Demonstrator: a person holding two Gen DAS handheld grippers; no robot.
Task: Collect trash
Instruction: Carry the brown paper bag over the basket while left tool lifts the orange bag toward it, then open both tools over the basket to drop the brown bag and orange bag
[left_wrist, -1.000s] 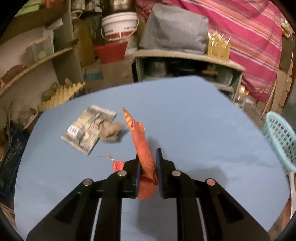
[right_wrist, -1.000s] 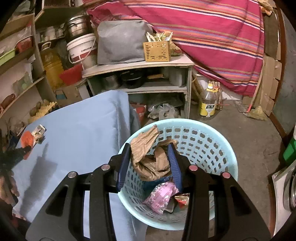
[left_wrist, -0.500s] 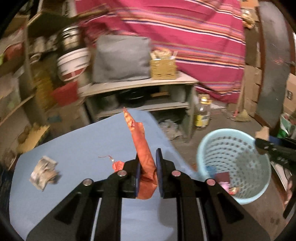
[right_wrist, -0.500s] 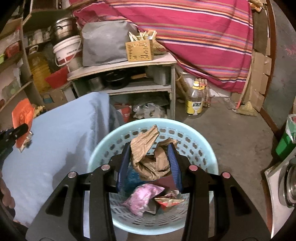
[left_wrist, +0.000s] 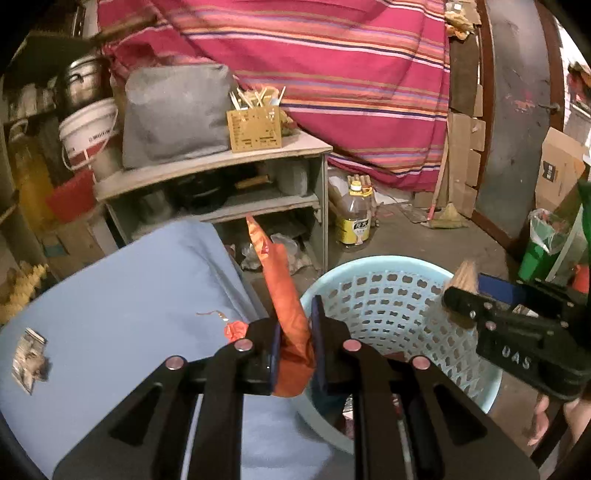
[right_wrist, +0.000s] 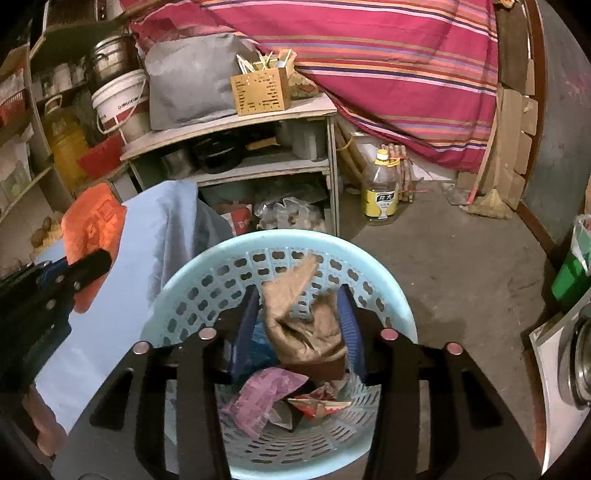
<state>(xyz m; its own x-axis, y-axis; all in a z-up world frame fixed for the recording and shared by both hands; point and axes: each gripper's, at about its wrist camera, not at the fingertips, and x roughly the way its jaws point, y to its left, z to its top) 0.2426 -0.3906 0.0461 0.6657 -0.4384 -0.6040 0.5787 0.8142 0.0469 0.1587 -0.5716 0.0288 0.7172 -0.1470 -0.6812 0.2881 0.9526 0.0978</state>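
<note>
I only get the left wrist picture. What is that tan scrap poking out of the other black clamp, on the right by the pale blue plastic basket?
Observer: It is a crumpled brown paper bag. It sits between the jaws of the right gripper, which are opening.
Visitor: Will it land in the basket?
Observer: Probably. The right wrist view looks past the bag straight into the pale blue plastic basket, so the bag hangs over the opening.
Visitor: Is anything in there yet?
Observer: Yes. A crumpled pink-purple plastic wrapper and a red-and-white packet lie at the bottom.
</note>
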